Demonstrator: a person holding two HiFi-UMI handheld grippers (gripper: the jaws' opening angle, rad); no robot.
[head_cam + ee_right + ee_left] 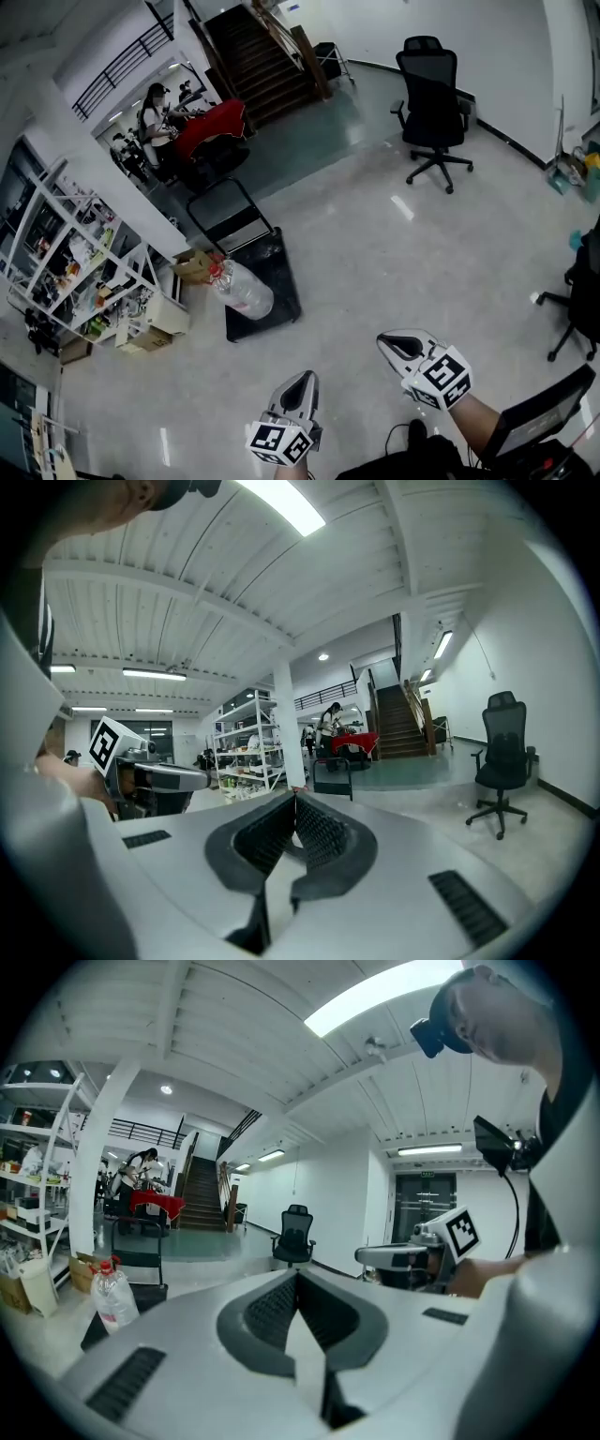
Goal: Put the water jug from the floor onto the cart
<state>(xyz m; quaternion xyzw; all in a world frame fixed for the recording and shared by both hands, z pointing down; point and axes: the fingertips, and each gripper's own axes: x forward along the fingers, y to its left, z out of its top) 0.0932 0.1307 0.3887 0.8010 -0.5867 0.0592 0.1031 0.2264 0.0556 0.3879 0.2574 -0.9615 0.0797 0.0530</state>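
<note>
The only print in sight is the black-and-white square marker pattern on each tool's cube; the jug (pixel 246 289) bears a pale label too small to read; a small sign over a dark door in the left gripper view is also too small to read. The jug, clear with a red cap, is on the black deck of the cart (pixel 281 309), by the deck's left edge, not on the floor (pixel 394 253). The head view shows it from above and slanted; the left gripper view shows it upright, cap on top, low at the left of that tool's jaws. The right gripper view shows the cart's handle just above its jaw tips, but the jug's body is behind the jaws there. Only the head view shows the boxes (pixel 192 267) beside the cart. A chair (pixel 431 103), stairs (pixel 262 61), a shelf (pixel 75 272) and a person (pixel 153 117) appear in all three views. The left tool (pixel 302 380) and right tool (pixel 386 341) are side by side; each has its jaws pressed together on nothing, and both are well apart from the jug, which lies ahead and to their left.
</note>
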